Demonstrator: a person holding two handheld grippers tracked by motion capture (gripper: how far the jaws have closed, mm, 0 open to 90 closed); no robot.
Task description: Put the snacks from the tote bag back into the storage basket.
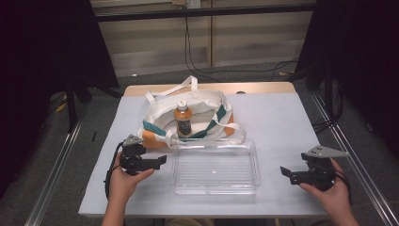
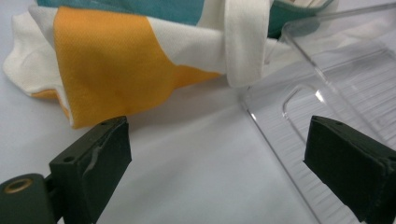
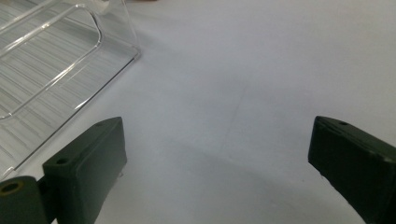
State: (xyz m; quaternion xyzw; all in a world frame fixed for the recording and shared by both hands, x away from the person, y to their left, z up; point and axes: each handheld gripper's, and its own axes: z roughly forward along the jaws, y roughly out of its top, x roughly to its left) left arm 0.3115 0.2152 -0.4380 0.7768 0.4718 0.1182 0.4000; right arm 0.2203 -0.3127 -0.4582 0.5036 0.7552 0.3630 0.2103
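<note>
A white cloth bag (image 1: 193,117) with orange and teal patches lies at the table's middle back, and an orange bottle (image 1: 182,120) with a white cap stands in it. In front of it sits a clear plastic tray (image 1: 214,169). My left gripper (image 1: 160,161) rests left of the tray, open, nothing between its jaws. In the left gripper view the bag's orange corner (image 2: 112,70) and the tray's edge (image 2: 280,121) lie ahead of the left gripper (image 2: 217,161). My right gripper (image 1: 286,173) stands open right of the tray. The right gripper view has the right gripper (image 3: 217,161) over bare table with the tray (image 3: 51,70) at left.
The grey table top (image 1: 277,122) has free room to the right of the bag and tray. Bag straps (image 1: 169,92) trail toward the far edge. Metal rails (image 1: 343,150) run along both sides of the table, and cables lie on the floor behind.
</note>
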